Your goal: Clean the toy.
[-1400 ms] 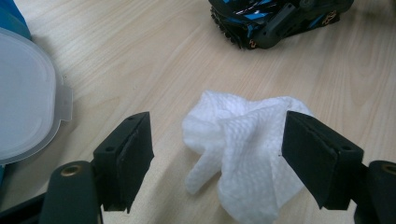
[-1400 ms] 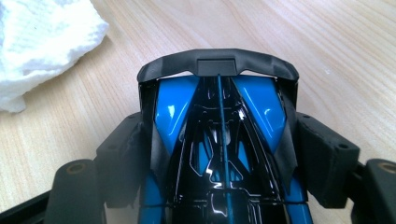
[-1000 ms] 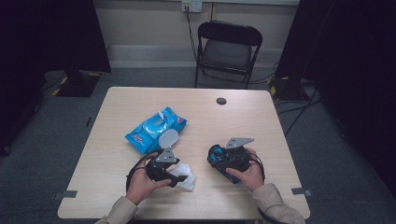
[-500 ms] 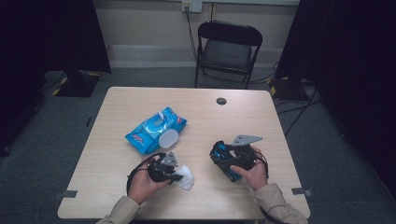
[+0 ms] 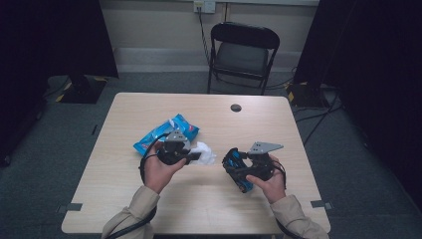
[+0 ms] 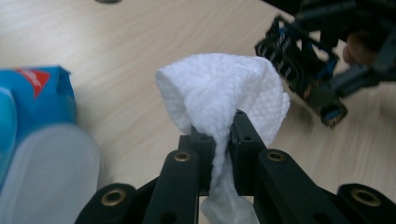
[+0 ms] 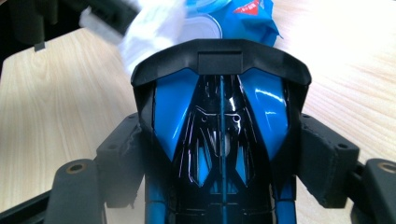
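My high camera sits above my side of the bench [image 5: 209, 199], looking forward and down. The left tool [image 5: 195, 157] camera looks close along its jaws at the white wipe [image 6: 224, 98], the right tool [image 6: 303, 70] beyond. The right tool's camera, closer still, shares that wipe and the blue pack [image 7: 243, 14].

Recording studio, black curtains [image 5: 54, 35], folding chair [image 5: 242, 55], floor cables [image 5: 318, 124]

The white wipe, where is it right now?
The white wipe is pinched between the jaws of the left tool, lifted off the table. In the high view it sits just right of the blue wipes pack and left of the blue toy car.
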`<state>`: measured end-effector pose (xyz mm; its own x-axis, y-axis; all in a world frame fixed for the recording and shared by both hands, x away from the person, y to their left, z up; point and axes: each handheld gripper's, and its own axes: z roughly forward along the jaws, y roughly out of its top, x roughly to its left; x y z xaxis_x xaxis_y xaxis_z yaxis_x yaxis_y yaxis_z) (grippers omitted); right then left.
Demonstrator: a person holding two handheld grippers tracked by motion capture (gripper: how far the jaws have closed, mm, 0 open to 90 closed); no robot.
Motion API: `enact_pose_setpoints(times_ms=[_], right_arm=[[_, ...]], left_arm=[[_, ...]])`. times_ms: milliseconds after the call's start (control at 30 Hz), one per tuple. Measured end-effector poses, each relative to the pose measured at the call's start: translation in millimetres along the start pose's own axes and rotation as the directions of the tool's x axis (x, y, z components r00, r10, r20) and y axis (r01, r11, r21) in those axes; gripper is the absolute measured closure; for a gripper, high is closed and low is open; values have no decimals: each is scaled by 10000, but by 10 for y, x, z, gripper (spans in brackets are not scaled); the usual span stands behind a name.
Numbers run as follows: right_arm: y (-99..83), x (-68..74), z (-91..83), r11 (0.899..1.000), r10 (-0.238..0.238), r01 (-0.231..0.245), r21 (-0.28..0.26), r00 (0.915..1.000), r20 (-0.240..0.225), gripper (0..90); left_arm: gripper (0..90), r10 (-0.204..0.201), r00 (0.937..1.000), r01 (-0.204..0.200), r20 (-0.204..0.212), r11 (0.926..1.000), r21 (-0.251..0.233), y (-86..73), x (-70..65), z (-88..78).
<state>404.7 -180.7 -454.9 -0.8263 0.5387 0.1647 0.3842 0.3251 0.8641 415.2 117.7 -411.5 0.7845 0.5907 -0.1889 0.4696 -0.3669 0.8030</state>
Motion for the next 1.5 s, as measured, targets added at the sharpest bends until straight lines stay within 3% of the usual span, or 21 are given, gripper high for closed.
enact_pose_setpoints(times_ms=[233,333,400,500,800,1100,1300,1500], right_arm=[[46,50,-29,9995,-161,152,-281,9994,-320,255],[69,75,-35,9989,-222,204,-411,9988,-443,255],[81,89,-32,9987,-268,242,-459,9980,-573,255],[88,113,-18,9985,-347,323,-439,9978,-557,255],[63,75,-11,9994,-304,300,-179,9993,-220,255],[52,51,3,9998,-121,121,-167,9999,-38,255],[60,0,-18,9992,152,-149,-377,9998,88,255],[83,18,3,9993,52,-48,-365,9999,116,255]], left_arm=[[825,-125,9995,127,279,9999,-57,298,-46,198],[825,63,9972,-73,744,9999,128,339,-93,321],[825,-35,9929,15,1189,9999,163,347,-133,384],[826,147,9896,-182,1429,9996,232,339,-179,446],[829,842,9829,-864,1635,9962,60,319,-234,374],[830,1079,9765,-1103,1865,9939,26,247,-279,251],[830,1202,9671,-1272,2243,9917,170,221,-338,221],[830,1087,9632,-1171,2460,9929,196,168,-351,200]])
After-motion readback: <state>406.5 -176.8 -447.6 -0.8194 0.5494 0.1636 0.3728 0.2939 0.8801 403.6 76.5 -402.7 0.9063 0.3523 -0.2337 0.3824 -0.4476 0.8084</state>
